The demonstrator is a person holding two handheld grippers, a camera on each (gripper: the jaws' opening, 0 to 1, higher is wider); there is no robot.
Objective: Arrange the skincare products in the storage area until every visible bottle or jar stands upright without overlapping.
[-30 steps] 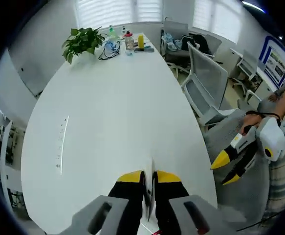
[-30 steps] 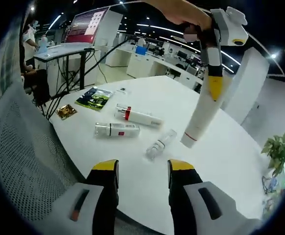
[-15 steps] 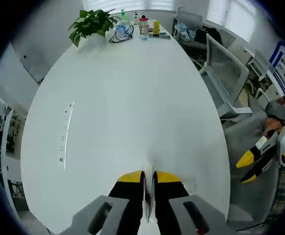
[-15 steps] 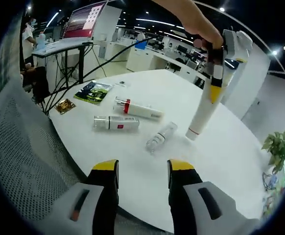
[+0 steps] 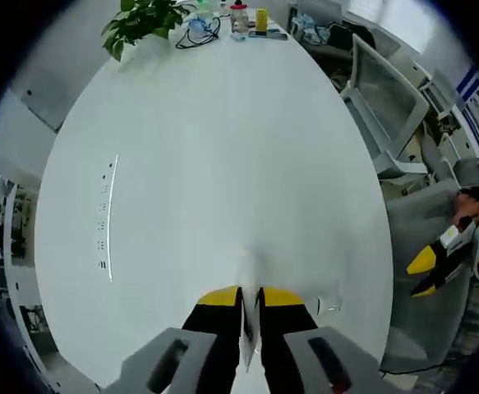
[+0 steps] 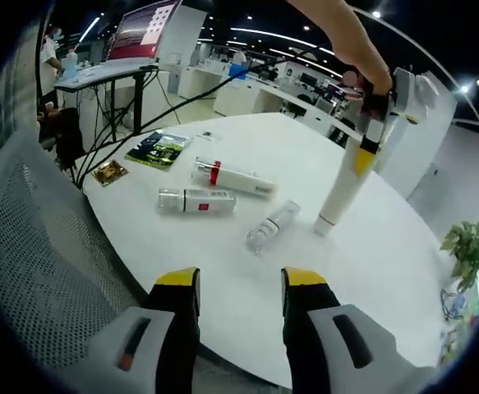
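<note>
The left gripper (image 6: 362, 156) clamps the white tube (image 6: 340, 197), nearly upright on the table (image 6: 403, 263). Seat its base flat before letting go. The right gripper (image 6: 239, 289) is spread apart near 3 lying bottles (image 6: 196, 200).

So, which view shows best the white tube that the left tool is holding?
The right gripper view: there the white tube shows whole, nearly upright, its lower end at the table, with the left tool shut on its top. In the left gripper view only its narrow top edge shows between the jaws.
</note>
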